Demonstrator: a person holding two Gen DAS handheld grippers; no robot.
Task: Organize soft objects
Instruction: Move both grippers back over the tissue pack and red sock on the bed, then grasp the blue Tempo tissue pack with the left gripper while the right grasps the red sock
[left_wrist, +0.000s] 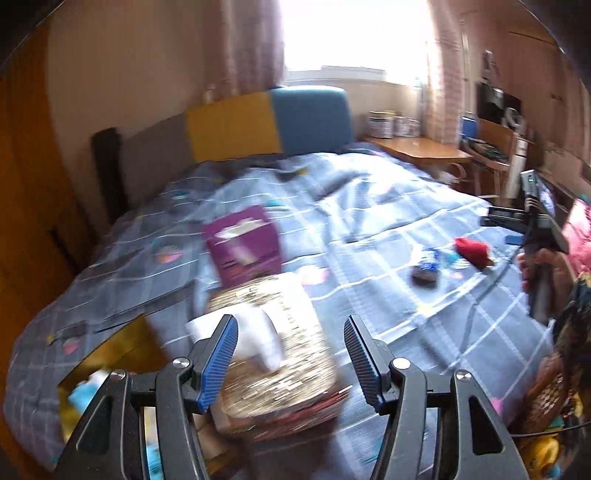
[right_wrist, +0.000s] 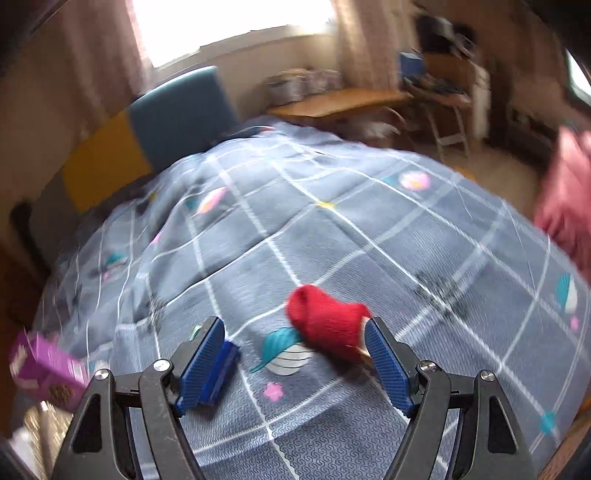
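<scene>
A red soft sock-like thing (right_wrist: 325, 321) lies on the blue-grey checked bedcover (right_wrist: 332, 229); it also shows in the left wrist view (left_wrist: 472, 251). My right gripper (right_wrist: 293, 354) is open, low over the cover, its right finger beside the red thing. A small blue item (right_wrist: 221, 373) lies by its left finger. My left gripper (left_wrist: 290, 356) is open above a gold woven box (left_wrist: 273, 350) with a white soft item (left_wrist: 255, 336) on it. A small dark object (left_wrist: 424, 275) and a blue-white one (left_wrist: 430, 256) lie left of the red thing.
A purple carton (left_wrist: 243, 243) stands on the bed behind the gold box; it also shows in the right wrist view (right_wrist: 44, 365). A yellow container (left_wrist: 110, 362) with soft toys sits at the bed's left edge. A wooden desk (left_wrist: 417, 149) and chair stand beyond the bed.
</scene>
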